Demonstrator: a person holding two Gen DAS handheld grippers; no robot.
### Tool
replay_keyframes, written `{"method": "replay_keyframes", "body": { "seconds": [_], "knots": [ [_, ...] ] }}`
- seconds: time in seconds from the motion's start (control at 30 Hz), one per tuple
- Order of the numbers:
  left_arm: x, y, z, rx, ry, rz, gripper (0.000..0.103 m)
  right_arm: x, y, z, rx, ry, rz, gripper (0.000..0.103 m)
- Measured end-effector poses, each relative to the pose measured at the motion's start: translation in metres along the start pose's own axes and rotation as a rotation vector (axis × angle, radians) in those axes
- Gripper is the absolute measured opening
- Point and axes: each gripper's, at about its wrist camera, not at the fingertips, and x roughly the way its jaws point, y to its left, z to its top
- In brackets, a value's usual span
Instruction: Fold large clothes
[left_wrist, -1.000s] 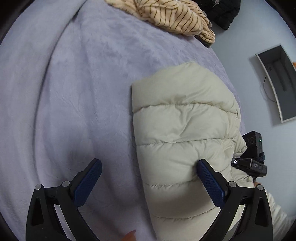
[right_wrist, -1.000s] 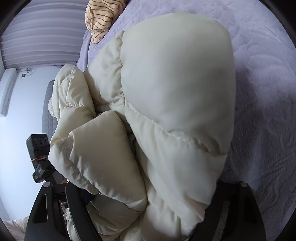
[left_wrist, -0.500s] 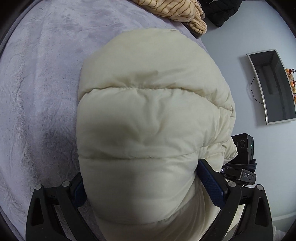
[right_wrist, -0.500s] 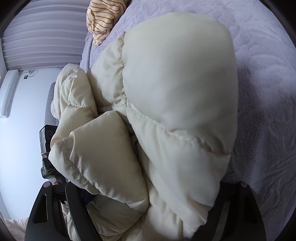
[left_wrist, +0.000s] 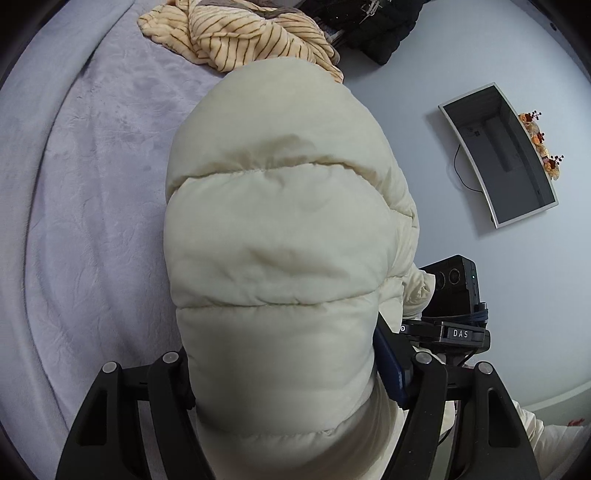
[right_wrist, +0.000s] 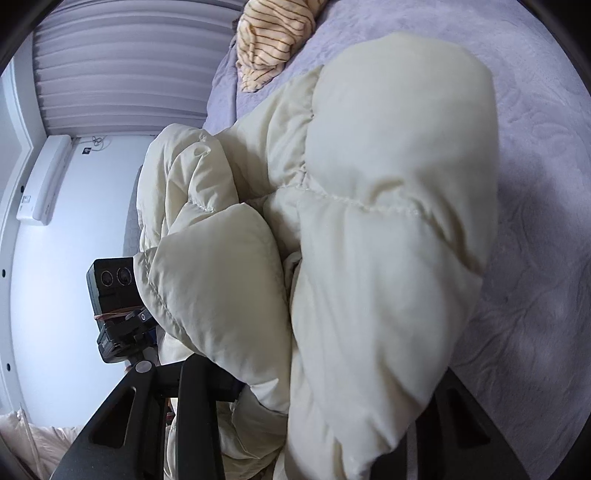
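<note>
Now both hand-held grippers (left_wrist: 291, 384) pinch the puffer jacket (left_wrist: 284, 236).

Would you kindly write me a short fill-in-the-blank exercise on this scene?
1. Both tongs grip the puffy ____ jacket.
2. The striped garment lies on the ____ bedspread.
3. The lines on the striped garment are ____.
4. Past the bed's edge, a monitor hangs on the ____.

Missing words: cream; lavender; brown; wall

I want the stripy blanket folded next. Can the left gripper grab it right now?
Probably not. The left gripper is shut on the puffy coat, which fills the space in front of it; the stripy blanket lies beyond.
</note>
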Motion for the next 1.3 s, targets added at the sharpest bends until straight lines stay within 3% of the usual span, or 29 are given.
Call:
{"method": "replay_keyframes", "body": {
  "seconds": [0.3, 0.5, 0.67, 0.83, 0.93, 1.07, 1.1, 1.13, 1.17, 1.3],
  "knots": [
    [-0.066, 0.037, -0.099, -0.115, 0.014, 0.056, 0.074, 0.039, 0.044, -0.079, -0.033, 0.108, -0.004, 0.040],
    [-0.049, 0.077, -0.152, -0.162, 0.032, 0.159, 0.076, 0.085, 0.022, -0.133, 0.012, 0.194, -0.047, 0.040],
    [-0.068, 0.075, -0.149, -0.135, 0.024, 0.180, 0.076, 0.095, 0.002, -0.135, 0.029, 0.194, -0.068, 0.042],
    [-0.093, 0.084, -0.126, -0.076, -0.040, 0.226, 0.076, 0.084, 0.017, -0.135, -0.010, 0.199, -0.150, 0.055],
    [-0.093, 0.099, -0.118, -0.082, -0.033, 0.237, 0.076, 0.061, 0.029, -0.139, -0.046, 0.179, -0.208, 0.061],
    [-0.097, 0.105, -0.110, -0.108, -0.066, 0.194, 0.076, 0.006, 0.033, -0.139, -0.033, 0.058, -0.222, 0.060],
    [-0.092, 0.099, -0.108, -0.104, -0.066, 0.183, 0.076, -0.004, 0.030, -0.138, -0.013, 0.020, -0.216, 0.047],
    [-0.087, 0.091, -0.107, -0.083, -0.059, 0.178, 0.076, -0.011, 0.025, -0.136, 0.014, -0.008, -0.203, 0.012],
    [-0.079, 0.083, -0.105, -0.054, -0.048, 0.179, 0.076, -0.020, 0.016, -0.137, 0.046, -0.024, -0.206, 0.004],
    [-0.056, 0.052, -0.111, 0.050, -0.017, 0.200, 0.076, 0.010, -0.006, -0.125, 0.086, -0.007, -0.202, 0.003]
  ]
}}
